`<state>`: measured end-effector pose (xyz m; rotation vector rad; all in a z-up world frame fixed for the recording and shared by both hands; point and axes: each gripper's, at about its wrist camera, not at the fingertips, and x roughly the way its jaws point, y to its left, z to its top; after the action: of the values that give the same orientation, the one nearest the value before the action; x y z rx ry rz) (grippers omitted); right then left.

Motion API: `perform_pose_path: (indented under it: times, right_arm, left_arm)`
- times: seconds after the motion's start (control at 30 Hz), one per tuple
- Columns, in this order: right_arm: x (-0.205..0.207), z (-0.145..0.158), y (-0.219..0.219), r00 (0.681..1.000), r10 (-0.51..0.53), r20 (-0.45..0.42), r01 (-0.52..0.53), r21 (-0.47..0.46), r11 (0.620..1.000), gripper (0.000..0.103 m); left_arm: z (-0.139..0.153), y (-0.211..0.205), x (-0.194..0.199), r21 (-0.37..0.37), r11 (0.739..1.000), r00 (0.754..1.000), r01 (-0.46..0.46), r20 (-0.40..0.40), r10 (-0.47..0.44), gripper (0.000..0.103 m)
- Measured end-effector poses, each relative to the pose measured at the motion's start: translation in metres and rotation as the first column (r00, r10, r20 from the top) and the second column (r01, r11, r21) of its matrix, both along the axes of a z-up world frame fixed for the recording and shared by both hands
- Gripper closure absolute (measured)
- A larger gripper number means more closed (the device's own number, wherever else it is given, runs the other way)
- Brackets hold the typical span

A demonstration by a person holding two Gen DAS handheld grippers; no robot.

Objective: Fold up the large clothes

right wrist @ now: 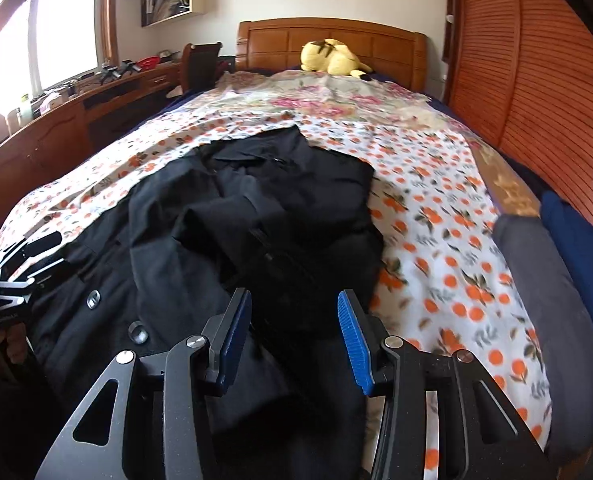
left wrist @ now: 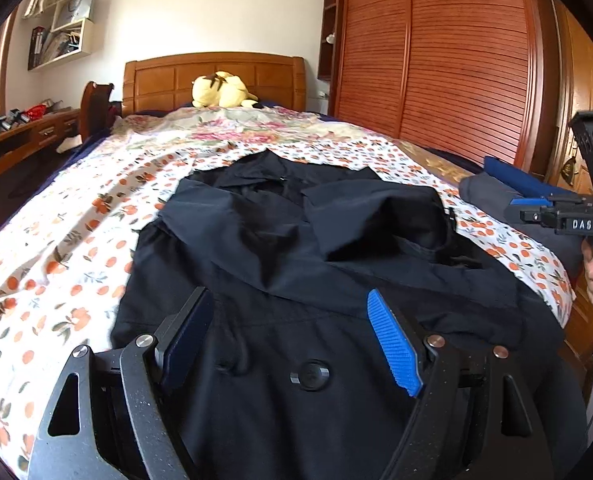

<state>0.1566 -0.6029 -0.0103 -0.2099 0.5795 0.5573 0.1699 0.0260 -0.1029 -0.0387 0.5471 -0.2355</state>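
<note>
Dark fabric fills the space ahead of both sets of fingers: a black coat (left wrist: 304, 240) lies spread along the bed (left wrist: 56, 240), its sleeves folded in over the chest and its collar pointing away toward the headboard (left wrist: 216, 76). The left gripper (left wrist: 292, 340) hovers over the coat's lower part with its fingers spread wide and nothing between them; a round button (left wrist: 310, 374) sits on the cloth directly between the two blue pads. The right gripper (right wrist: 294, 340) is likewise spread and unladen, its fingers straddling a fold of the coat's right edge, with the orange-print sheet (right wrist: 456, 260) just beyond the right finger. Further right of those fingers, a grey folded garment (right wrist: 544, 280) and a blue one (right wrist: 576, 232) rest at the bed's edge. Far ahead of both, a yellow plush toy (right wrist: 332, 58) lies against the headboard. Left of the right gripper's fingers, two more buttons (right wrist: 138, 332) show on the coat front.
</note>
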Motion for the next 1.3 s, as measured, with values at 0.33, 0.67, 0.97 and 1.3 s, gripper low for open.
perform_pose_path:
  times: [0.33, 0.67, 0.97, 1.3]
  right_arm:
    - [-0.007, -0.013, -0.036, 1.000, -0.014, -0.008, 0.014, 0.027, 1.000, 0.047]
    - [0.012, -0.030, -0.062, 1.000, 0.013, -0.012, -0.012, 0.064, 0.998, 0.045]
    - [0.029, -0.047, -0.081, 1.000, -0.021, 0.009, 0.021, 0.087, 0.996, 0.045]
    - [0.047, -0.056, -0.079, 1.000, 0.003, -0.007, -0.002, 0.093, 0.996, 0.045]
  left_arm:
    - [0.012, -0.059, 0.006, 0.027, 0.998, 0.998, 0.063, -0.030, -0.062, 0.023]
    - [0.026, -0.131, 0.042, 0.048, 0.990, 0.988, 0.129, -0.091, -0.124, 0.029]
    - [0.018, -0.190, 0.086, 0.066, 0.985, 0.976, 0.159, -0.163, -0.147, 0.031]
    - [-0.005, -0.209, 0.111, 0.183, 0.975, 0.971, 0.129, -0.224, -0.086, 0.083]
